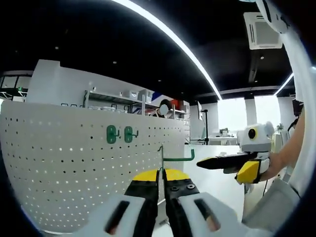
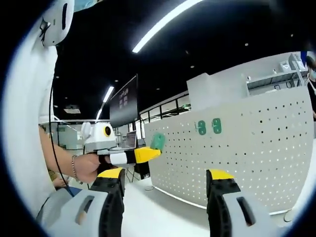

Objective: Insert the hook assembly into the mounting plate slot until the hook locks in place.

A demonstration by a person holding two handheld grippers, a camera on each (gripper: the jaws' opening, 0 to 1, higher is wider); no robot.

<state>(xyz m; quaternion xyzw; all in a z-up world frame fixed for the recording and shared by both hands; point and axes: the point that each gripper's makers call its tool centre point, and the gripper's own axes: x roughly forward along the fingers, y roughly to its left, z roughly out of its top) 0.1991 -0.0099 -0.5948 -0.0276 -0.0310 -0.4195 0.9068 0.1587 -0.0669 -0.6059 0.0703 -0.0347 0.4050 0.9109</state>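
White pegboard (image 1: 74,163) stands before us with two green hooks (image 1: 120,134) already on it, and our left hand-held gripper (image 1: 161,178) pinches the green hook (image 1: 175,157) while the right hand-held gripper (image 2: 168,185) gapes empty, so a tilt could miss the holes.

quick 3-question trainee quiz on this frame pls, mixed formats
1. True or false: the left tool is shut on the green hook.
2. How many green hooks already hang on the white pegboard?
3. The right tool is: A) shut on a hook, B) open and empty, C) pressed against the pegboard.

Key: 1 true; 2 two; 3 B.
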